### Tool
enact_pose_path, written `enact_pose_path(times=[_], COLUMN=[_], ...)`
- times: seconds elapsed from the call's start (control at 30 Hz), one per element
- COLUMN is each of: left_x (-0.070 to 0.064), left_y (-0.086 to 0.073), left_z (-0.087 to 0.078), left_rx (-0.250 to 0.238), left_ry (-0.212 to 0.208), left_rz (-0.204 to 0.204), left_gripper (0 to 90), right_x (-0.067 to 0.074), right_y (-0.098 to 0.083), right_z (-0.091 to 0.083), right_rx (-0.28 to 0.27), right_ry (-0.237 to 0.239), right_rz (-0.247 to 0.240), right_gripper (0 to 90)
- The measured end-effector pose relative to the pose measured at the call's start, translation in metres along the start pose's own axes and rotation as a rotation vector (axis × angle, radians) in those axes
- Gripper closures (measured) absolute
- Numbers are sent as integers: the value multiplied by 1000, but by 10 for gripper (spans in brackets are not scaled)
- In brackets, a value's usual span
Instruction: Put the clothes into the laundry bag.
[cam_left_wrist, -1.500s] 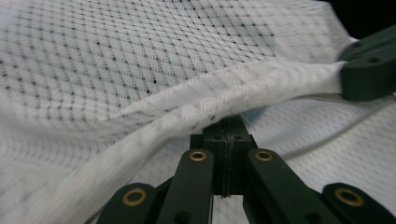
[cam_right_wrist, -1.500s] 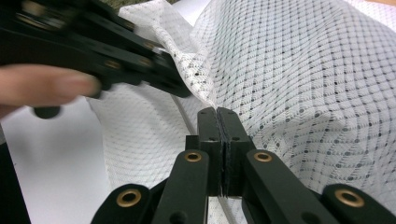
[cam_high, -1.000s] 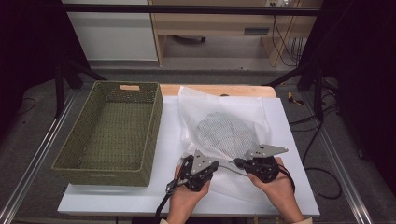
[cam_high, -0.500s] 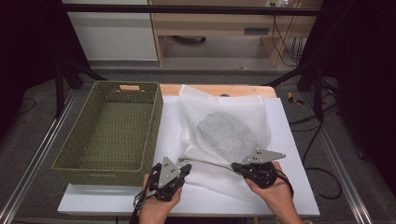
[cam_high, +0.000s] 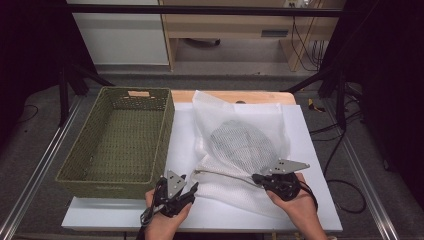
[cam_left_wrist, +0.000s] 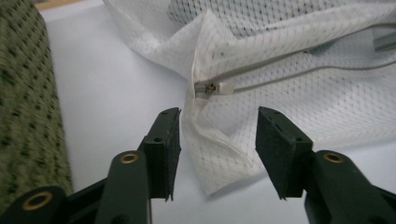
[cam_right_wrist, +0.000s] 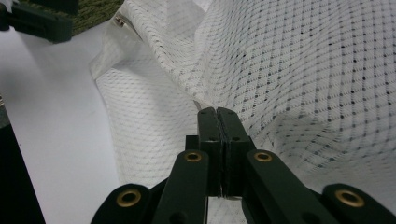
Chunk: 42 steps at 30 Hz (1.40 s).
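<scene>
On the white bench (cam_high: 310, 150), toward the lower middle of the high view, lies one white mesh laundry bag (cam_high: 240, 145) with one dark rounded thing inside it, seen through the netting just right of the frame's centre. One zipper line (cam_left_wrist: 299, 63) runs across the bag, and its single metal pull (cam_left_wrist: 208, 87) sits at the bag's near-left corner, in the upper middle of the left gripper view.

Two tools are at work, one in each hand. The left tool (cam_high: 189, 192), at the lower left of centre in the high view, has just been opening its jaws; they stand apart with the bag's folded corner between them, the pads (cam_left_wrist: 169, 140) not pressing on the mesh. The right tool (cam_right_wrist: 218, 119), at the lower right in the high view, is clamped tight on a fold of the bag, with mesh pinched between its jaws near the zipper line.

One green woven basket (cam_high: 117, 137) stands at the left of the high view, just beside the bag's left edge, its near wall close to the left tool. A strip of bare wood shows along the bench's far edge, and cables hang at the upper right.
</scene>
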<state>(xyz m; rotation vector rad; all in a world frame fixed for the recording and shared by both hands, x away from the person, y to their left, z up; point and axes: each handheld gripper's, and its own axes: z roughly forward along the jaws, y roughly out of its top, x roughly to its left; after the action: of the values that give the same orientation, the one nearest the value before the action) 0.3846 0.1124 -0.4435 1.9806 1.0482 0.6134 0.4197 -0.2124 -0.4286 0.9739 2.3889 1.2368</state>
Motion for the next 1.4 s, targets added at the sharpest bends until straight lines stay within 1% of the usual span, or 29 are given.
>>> enact_pose_path(times=[0.03, 0.07, 0.13, 0.17, 0.23, 0.33, 0.37, 0.4, 0.43, 0.47, 0.5, 0.53, 0.6, 0.67, 0.7, 0.73, 0.8, 0.83, 0.87, 0.93, 1.0, 1.03, 1.13, 1.23, 1.37, 1.4], left_x=[-2, -3, -4, -4, -3, -1, 0, 1, 2, 3, 4, 4, 4, 3, 4, 4, 7, 8, 8, 8, 5, 4, 1, 0, 5, 5], left_y=[0, 0, 2, 3, 4, 5, 4, 4, 3, 2, 1, 1, 1, 1, 0, 0, -2, -3, -4, -5, -7, -7, -11, -16, -25, -27], left_z=[4, 7, 12, 15, 21, 32, 35, 38, 40, 41, 42, 42, 42, 38, 34, 30, 22, 19, 15, 7, 0, -4, -12, -17, -22, -22], left_rx=[18, 27, 33, 38, 45, 73, 87, 103, 110, 110, 113, 108, 91, 76, 59, 43, 24, 29, 22, 16, 11, 17, 23, 25, 34, 30], left_ry=[7, 7, 11, 20, 18, 14, 9, 1, 3, -8, -18, -20, -39, -42, -33, -30, -46, -63, -79, -98, -114, -121, -135, -133, -135, -140], left_rz=[14, 18, 24, 36, 33, 59, 61, 54, 51, 49, 52, 56, 64, 75, 79, 71, 32, 14, -13, -32, -40, -31, -31, -32, -55, -68], left_gripper=[479, 466, 459, 457, 456, 468, 485, 517, 535, 575, 637, 665, 784, 866, 879, 884, 887, 887, 887, 887, 887, 887, 887, 886, 887, 886], right_x=[-1, -2, -4, -4, -6, -7, -7, -8, -8, -8, -9, -9, -9, -9, -9, -8, -5, -3, -1, 4, 10, 13, 19, 22, 25, 26], right_y=[-1, -2, -3, -3, -4, -6, -6, -6, -6, -7, -7, -8, -8, -8, -8, -8, -8, -7, -7, -5, -3, -2, -2, -4, -8, -9], right_z=[-1, -1, -2, -2, -1, 0, 0, 0, 0, 0, 1, 1, 3, 4, 5, 6, 7, 7, 8, 8, 7, 6, 5, 4, 0, -1], right_rx=[2, 1, -1, -2, 0, 2, 2, 3, 2, 4, 5, 8, 13, 21, 22, 28, 30, 34, 37, 40, 40, 37, 44, 52, 63, 65], right_ry=[-2, -4, -5, -4, -7, -6, -6, -8, -6, -8, -9, -10, -8, -9, -8, -8, -3, -1, -1, 5, 7, 8, 16, 17, 16, 19], right_rz=[7, 9, 14, 16, 24, 31, 33, 32, 34, 37, 37, 37, 36, 31, 28, 28, 15, 9, 3, -14, -33, -41, -49, -51, -50, -53], right_gripper=[896, 896, 895, 895, 896, 895, 895, 895, 895, 895, 895, 895, 895, 895, 895, 895, 895, 895, 894, 894, 895, 895, 894, 895, 894, 894])
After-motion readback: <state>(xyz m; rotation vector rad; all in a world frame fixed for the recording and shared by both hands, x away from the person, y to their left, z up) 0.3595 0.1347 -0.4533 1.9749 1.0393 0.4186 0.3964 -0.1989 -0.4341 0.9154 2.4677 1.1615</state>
